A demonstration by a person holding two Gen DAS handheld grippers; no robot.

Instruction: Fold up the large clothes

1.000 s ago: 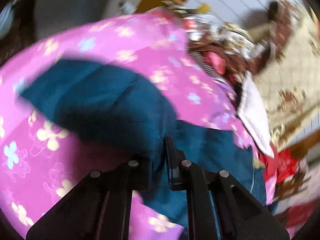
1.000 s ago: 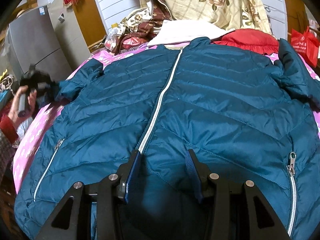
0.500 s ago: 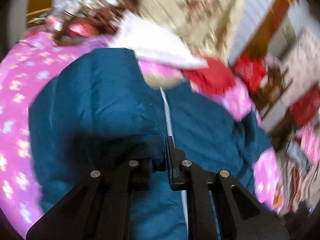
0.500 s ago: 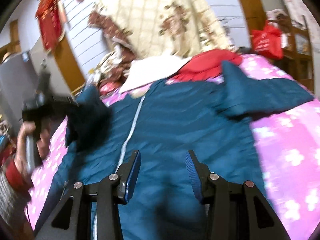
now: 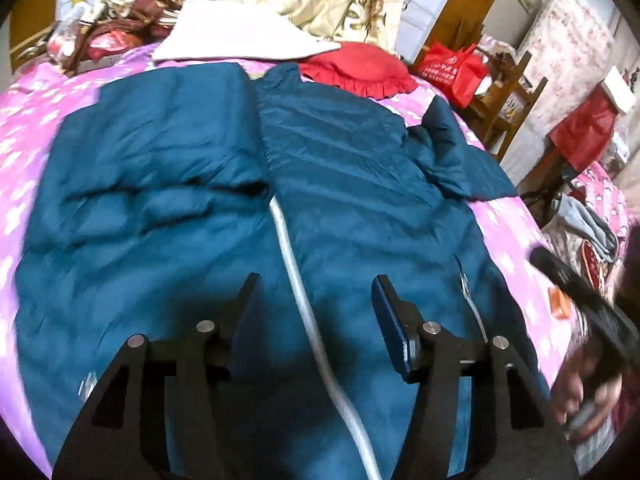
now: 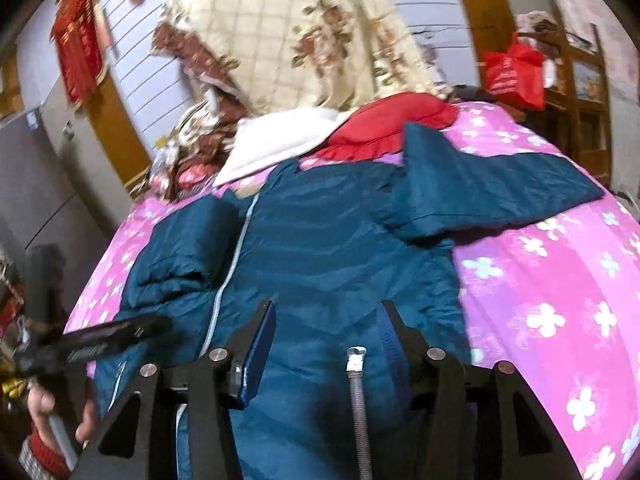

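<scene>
A teal puffer jacket (image 5: 344, 184) with a white front zipper (image 5: 292, 264) lies face up on the pink flowered bedspread (image 5: 24, 120). Its left sleeve (image 5: 168, 128) is folded in over the chest, up to the zipper. Its right sleeve (image 6: 492, 188) still lies spread out over the bedspread. My left gripper (image 5: 316, 296) is open and empty above the jacket's lower front, astride the zipper. My right gripper (image 6: 328, 320) is open and empty above the jacket's right half (image 6: 320, 248). Each gripper also shows at the edge of the other's view.
At the head of the bed lie a red frilled cushion (image 5: 360, 68), a white cloth (image 5: 236, 36) and a floral quilt (image 6: 296, 40). A red bag (image 5: 452, 68) and a wooden chair (image 5: 508, 96) stand on the right of the bed.
My left gripper carried the left sleeve in over the chest, let it go and opened. My right gripper has moved to the right side of the jacket, still open.
</scene>
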